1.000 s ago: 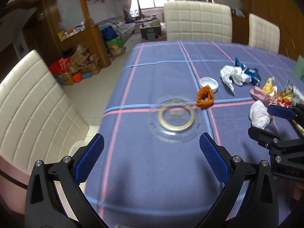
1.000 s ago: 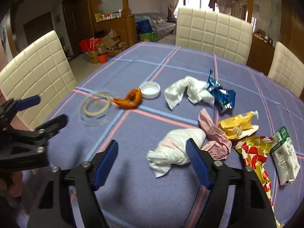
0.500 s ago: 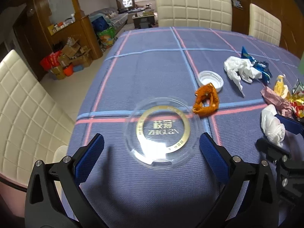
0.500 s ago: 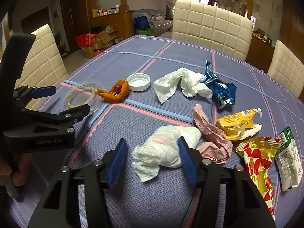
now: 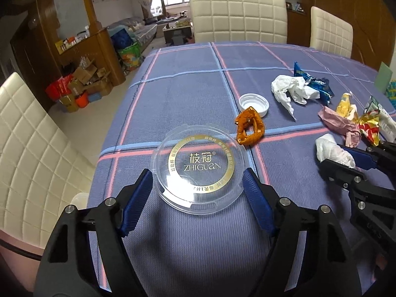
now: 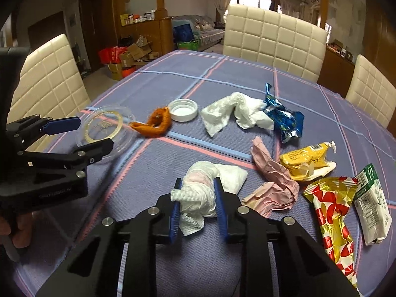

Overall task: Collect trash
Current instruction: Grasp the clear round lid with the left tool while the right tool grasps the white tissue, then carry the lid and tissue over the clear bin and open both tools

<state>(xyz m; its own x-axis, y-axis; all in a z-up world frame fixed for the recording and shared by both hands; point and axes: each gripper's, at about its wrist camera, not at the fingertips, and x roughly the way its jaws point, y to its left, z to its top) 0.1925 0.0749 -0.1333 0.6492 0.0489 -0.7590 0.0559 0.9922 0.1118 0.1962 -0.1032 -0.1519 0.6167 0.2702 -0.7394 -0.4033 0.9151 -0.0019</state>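
Note:
A clear round plastic lid (image 5: 199, 167) with a gold ring lies flat on the blue checked tablecloth. My left gripper (image 5: 198, 177) has its pads touching the lid's two sides; it also shows in the right wrist view (image 6: 84, 136). My right gripper (image 6: 196, 188) is shut on a crumpled white tissue (image 6: 210, 185) resting on the cloth; it also shows in the left wrist view (image 5: 346, 157), where the tissue (image 5: 333, 149) lies between its fingers.
An orange peel (image 6: 156, 123), a white cap (image 6: 183, 110), a white tissue (image 6: 235, 115), a blue wrapper (image 6: 284, 121), pink paper (image 6: 272, 173), a yellow packet (image 6: 304, 160), a red-gold wrapper (image 6: 331, 205) and a green-white packet (image 6: 371, 203) lie on the table. Cream chairs (image 6: 274, 42) surround it.
Both grippers moved forward and closed in. The left now brackets the clear lid. The right has closed on the white tissue.

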